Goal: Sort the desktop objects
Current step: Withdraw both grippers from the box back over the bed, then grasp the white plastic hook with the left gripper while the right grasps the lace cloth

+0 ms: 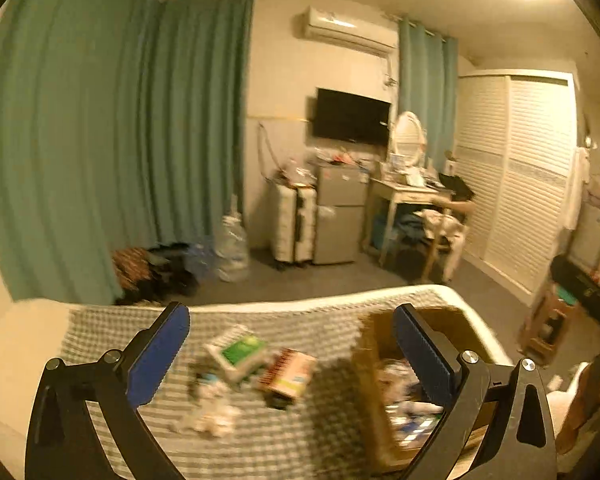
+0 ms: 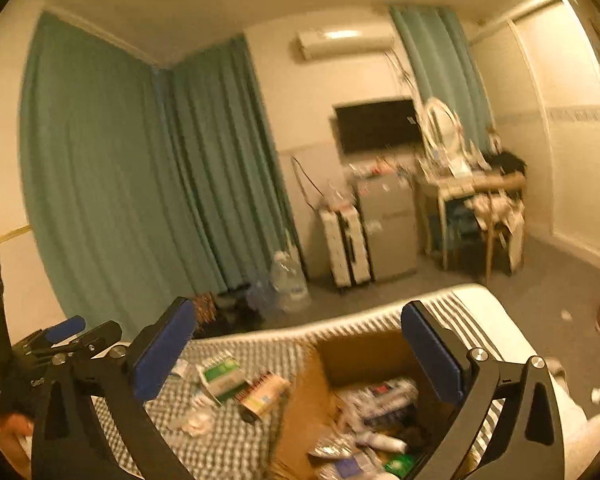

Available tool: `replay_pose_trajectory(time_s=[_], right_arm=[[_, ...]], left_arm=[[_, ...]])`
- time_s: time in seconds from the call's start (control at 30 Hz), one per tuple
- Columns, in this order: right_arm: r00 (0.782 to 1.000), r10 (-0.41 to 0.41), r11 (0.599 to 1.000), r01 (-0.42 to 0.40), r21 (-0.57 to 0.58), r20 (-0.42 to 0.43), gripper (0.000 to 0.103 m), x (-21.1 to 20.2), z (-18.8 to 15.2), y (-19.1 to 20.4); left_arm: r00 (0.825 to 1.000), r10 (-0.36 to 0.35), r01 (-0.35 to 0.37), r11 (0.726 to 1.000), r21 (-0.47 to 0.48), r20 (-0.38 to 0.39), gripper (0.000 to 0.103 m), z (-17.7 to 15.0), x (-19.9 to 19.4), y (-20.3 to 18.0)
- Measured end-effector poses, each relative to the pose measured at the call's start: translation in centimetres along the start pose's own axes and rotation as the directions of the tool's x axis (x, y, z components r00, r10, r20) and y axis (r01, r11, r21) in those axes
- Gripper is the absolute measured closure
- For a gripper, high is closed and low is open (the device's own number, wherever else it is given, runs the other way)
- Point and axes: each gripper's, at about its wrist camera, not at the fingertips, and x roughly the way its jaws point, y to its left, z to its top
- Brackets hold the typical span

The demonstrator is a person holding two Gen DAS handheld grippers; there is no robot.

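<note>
Nearest, spread wide and holding nothing: left gripper (image 1: 292,354), blue pads (image 1: 158,354) well apart over checked bedding (image 1: 260,448). Same for right gripper (image 2: 296,356), jaws fully parted, empty, hanging above the near edge of a cardboard box (image 2: 300,412). Below and between the left fingers, loose on the cloth: a green-and-white carton (image 1: 238,350), tilted, touching or just beside a tan packet with a red striped end (image 1: 286,372); in front of them, crumpled white wrappers (image 1: 210,412), blurred beyond naming. To the right, already filled with tubes and sachets, the box, open-topped. Judged as the pick-up stage, with several items left outside the box. Best handled by dropping the left gripper straight over one carton only, pads set across its narrow sides, closing gently, since light cardboard on soft bedding likely to sink, skid or crush. Worth separating the two touching packs first, or taking the upper one. Worth keeping the right gripper off the box wall, a flimsy thing easily tipped. Farther off: grey floor, water bottles (image 1: 232,248), suitcase (image 1: 294,224), small fridge (image 1: 340,216), dressing table (image 1: 408,194), dark television (image 1: 352,116), green curtains (image 1: 100,140).
</note>
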Motion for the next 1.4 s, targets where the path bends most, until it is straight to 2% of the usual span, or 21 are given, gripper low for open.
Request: replay_pose_trajectory(time_s=[0.13, 0.27, 0.4, 0.47, 0.57, 0.63, 0.67, 0.73, 0.87, 0.93, 1.03, 1.13, 1.17, 1.2, 1.23, 1.27, 1.3, 1.33, 1.4], right_arm=[[0.999, 0.035, 0.998, -0.035, -0.059, -0.001, 0.000, 1.0, -0.6, 4.4], [0.996, 0.064, 0.989, -0.073, -0.133, -0.069, 0.000, 4.1, -3.0, 8.6], [0.984, 0.083, 0.981, -0.109, -0.159, -0.160, 0.000, 8.5, -6.4, 11.3], [0.966, 0.107, 0.979, -0.144, -0.145, -0.237, 0.000, 11.5, -8.7, 12.2], [0.925, 0.143, 0.974, -0.194, -0.115, -0.351, 0.000, 15.7, -12.2, 13.2], [0.896, 0.151, 0.970, -0.215, -0.110, -0.417, 0.000, 18.3, -14.5, 13.7], [0.880, 0.152, 0.968, -0.224, -0.110, -0.450, 0.000, 19.5, -15.7, 13.9], [0.851, 0.148, 0.965, -0.236, -0.116, -0.504, 0.000, 21.7, -18.1, 14.3], [0.778, 0.133, 0.960, -0.256, -0.116, -0.614, 0.000, 26.1, -22.6, 14.9], [0.750, 0.122, 0.953, -0.271, -0.135, -0.650, 0.000, 27.5, -24.5, 15.3], [0.716, 0.111, 0.940, -0.301, -0.162, -0.689, 0.001, 29.0, -26.7, 15.9], [0.686, 0.110, 0.933, -0.322, -0.164, -0.719, 0.010, 30.0, -28.4, 16.1], [0.666, 0.102, 0.932, -0.325, -0.163, -0.739, 0.015, 30.4, -29.1, 16.0], [0.642, 0.103, 0.931, -0.331, -0.153, -0.760, 0.026, 30.6, -29.7, 15.9], [0.623, 0.107, 0.930, -0.338, -0.143, -0.775, 0.034, 30.8, -30.0, 15.9], [0.603, 0.119, 0.929, -0.348, -0.126, -0.789, 0.051, 30.9, -30.3, 15.7], [0.587, 0.134, 0.927, -0.359, -0.109, -0.798, 0.064, 30.9, -30.7, 15.6], [0.572, 0.146, 0.924, -0.370, -0.095, -0.807, 0.070, 30.8, -31.1, 15.4], [0.573, 0.137, 0.924, -0.369, -0.105, -0.808, 0.083, 30.5, -31.0, 15.3]], left_arm=[[0.998, 0.061, -0.061, 0.998, 0.029, 0.021, 0.000, -1.4, -0.7, 4.5], [0.990, 0.141, -0.140, 0.989, 0.041, -0.003, 0.000, -4.1, 0.5, 8.5], [0.984, 0.157, -0.160, 0.987, -0.031, -0.086, 0.000, -7.0, 3.8, 12.3], [0.976, 0.166, -0.172, 0.985, -0.030, -0.141, 0.000, -8.5, 5.7, 13.6], [0.954, 0.202, -0.212, 0.977, -0.024, -0.221, 0.000, -11.7, 8.6, 16.0], [0.933, 0.192, -0.217, 0.975, -0.051, -0.303, 0.000, -13.4, 10.3, 17.7], [0.915, 0.180, -0.223, 0.972, -0.080, -0.361, 0.000, -14.6, 11.5, 18.8], [0.893, 0.174, -0.240, 0.964, -0.113, -0.415, 0.000, -16.1, 13.1, 20.3], [0.854, 0.085, -0.194, 0.968, -0.162, -0.513, 0.000, -18.6, 16.8, 21.4], [0.832, 0.079, -0.176, 0.976, -0.127, -0.549, 0.000, -19.3, 18.3, 20.8], [0.789, 0.078, -0.123, 0.992, -0.032, -0.610, 0.000, -20.7, 20.5, 18.9], [0.739, 0.121, -0.134, 0.990, 0.031, -0.663, 0.003, -22.1, 22.4, 18.6], [0.726, 0.108, -0.127, 0.992, 0.022, -0.679, 0.005, -22.6, 22.9, 18.8], [0.717, 0.087, -0.114, 0.993, 0.007, -0.692, 0.006, -23.1, 23.5, 18.8], [0.711, 0.066, -0.098, 0.995, -0.005, -0.700, 0.007, -23.5, 23.9, 18.7], [0.707, 0.052, -0.080, 0.997, -0.006, -0.705, 0.008, -23.8, 24.2, 18.4], [0.707, 0.053, -0.072, 0.997, 0.004, -0.705, 0.009, -23.9, 24.4, 18.1], [0.709, 0.055, -0.063, 0.998, 0.014, -0.703, 0.009, -24.0, 24.5, 17.7], [0.719, 0.029, -0.028, 1.000, 0.012, -0.694, 0.013, -24.3, 24.5, 17.2]])
